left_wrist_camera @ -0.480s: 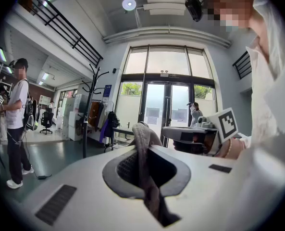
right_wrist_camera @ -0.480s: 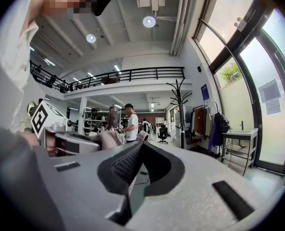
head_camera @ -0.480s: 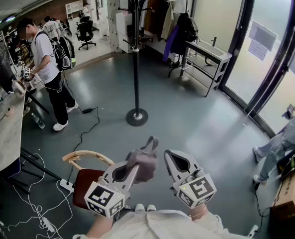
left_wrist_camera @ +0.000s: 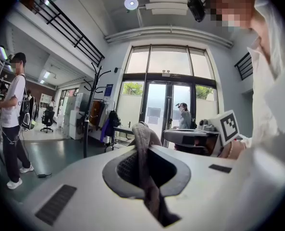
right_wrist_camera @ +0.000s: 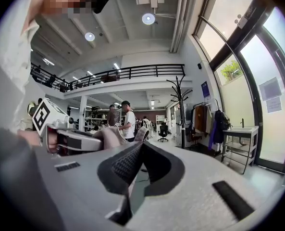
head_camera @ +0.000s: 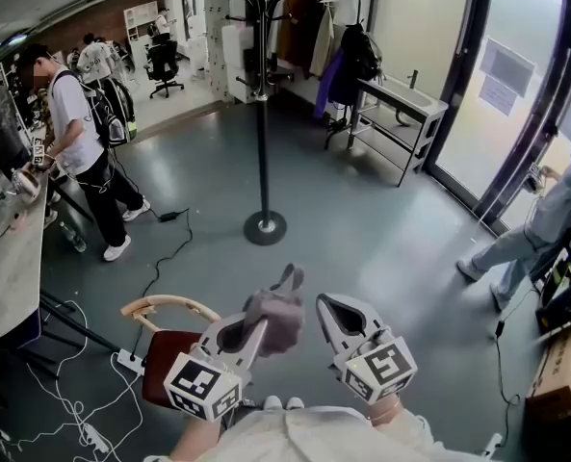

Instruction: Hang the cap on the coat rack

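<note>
Two grippers sit low in head view, side by side, both pointing roughly level toward the rack.

L gripper [head_camera: 256,327]: jaws clamped tight on the cap [head_camera: 277,311], a grey-beige fabric one. Its own view shows a fold of cloth pinched btwn the pads, running up over the tips & down thru the gap. Most of the cap bunches above & right of the jaw tips, w/ a strap loop sticking up.

R gripper [head_camera: 331,306]: just beside the L one. Jaws closed, tips meeting, nothing btwn them in its own view. Can't tell from head view if it brushes the cap.

Rack [head_camera: 261,114]: black pole on a round base, upright on the grey floor, well ahead of both grippers. Cap is in hand, well apart from it, not yet on a hook.

Chair [head_camera: 169,340], wood back & red seat, is just left of L gripper. Table [head_camera: 11,258] at far left, white cables [head_camera: 64,393] on the floor near it. Person in white tee [head_camera: 73,128] stands by the table. Another person [head_camera: 545,229] at right by the glass doors. Clothes [head_camera: 309,32] hang behind the rack; metal shelf [head_camera: 396,114] to their right.
</note>
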Motion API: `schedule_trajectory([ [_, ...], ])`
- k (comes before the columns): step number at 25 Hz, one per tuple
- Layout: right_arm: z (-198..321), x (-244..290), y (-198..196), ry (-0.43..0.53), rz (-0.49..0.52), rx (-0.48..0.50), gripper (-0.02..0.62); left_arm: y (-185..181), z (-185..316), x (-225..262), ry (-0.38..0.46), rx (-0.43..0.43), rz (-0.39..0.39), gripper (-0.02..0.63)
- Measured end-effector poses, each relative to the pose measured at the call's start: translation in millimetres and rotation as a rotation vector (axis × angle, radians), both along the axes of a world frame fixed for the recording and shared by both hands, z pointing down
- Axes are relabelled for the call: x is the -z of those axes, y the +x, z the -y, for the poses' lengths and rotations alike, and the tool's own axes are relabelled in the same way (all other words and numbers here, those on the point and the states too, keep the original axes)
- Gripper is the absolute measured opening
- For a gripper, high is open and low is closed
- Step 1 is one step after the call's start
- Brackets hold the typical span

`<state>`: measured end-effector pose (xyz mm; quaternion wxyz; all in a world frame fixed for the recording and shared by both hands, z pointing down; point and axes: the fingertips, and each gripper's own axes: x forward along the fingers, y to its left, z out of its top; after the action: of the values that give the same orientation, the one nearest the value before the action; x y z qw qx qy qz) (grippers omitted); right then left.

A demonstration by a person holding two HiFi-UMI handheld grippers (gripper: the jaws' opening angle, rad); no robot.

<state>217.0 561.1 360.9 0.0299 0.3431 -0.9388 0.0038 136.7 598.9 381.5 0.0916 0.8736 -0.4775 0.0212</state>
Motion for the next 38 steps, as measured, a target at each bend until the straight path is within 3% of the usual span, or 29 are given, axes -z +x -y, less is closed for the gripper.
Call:
schedule_trajectory([
  [9,7.2,-1.3,-14.8,-0.022,0.036,0.039,0.003,-8.3,10.4,-3.6,-0.005,-0.013,-0.003,0.018],
  [25,33.5,-15.8,-50.9,-0.04,0.019,0.003,0.003,-39.6,45.2,-7.2,-0.004,-0.051,-0.011,0.018],
  [32,69.5,-22.4,-53.6,-0.035,0.004,-0.01,0.004,-47.4,73.5,-19.6,-0.03,-0.042,-0.028,0.018],
  [38,127.3,-19.0,-64.8,-0.027,0.015,0.014,0.004,-55.6,125.7,-21.1,-0.032,-0.013,-0.025,0.018],
])
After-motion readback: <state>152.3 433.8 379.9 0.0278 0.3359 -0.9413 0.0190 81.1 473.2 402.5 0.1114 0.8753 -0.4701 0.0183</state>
